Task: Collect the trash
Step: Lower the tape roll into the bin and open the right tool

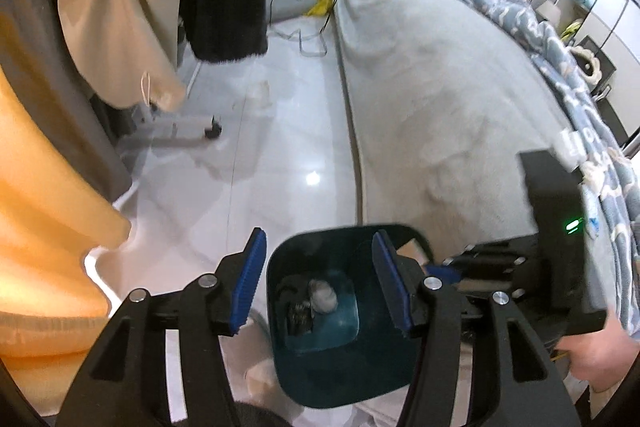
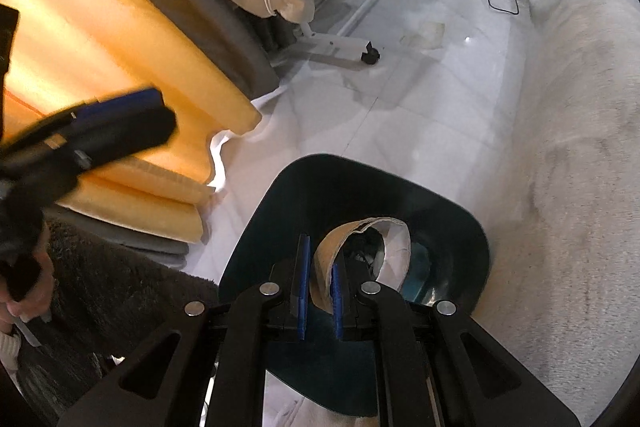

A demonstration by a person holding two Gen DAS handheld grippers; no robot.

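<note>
Overhead, the right gripper pinches a flattened paper cup above the dark teal bin, which holds a crumpled tissue. Beside it, the left gripper hangs open and empty. Glossy white floor runs between bed and orange curtains.

Dark teal bin, rounded-square mouth, upright on pale tiled floor beside bed. Inside at bottom: crumpled white wad, small dark scraps beside it. Flattened cardboard ring, tan outside, white inside, held over bin mouth, pinched at wall.
</note>
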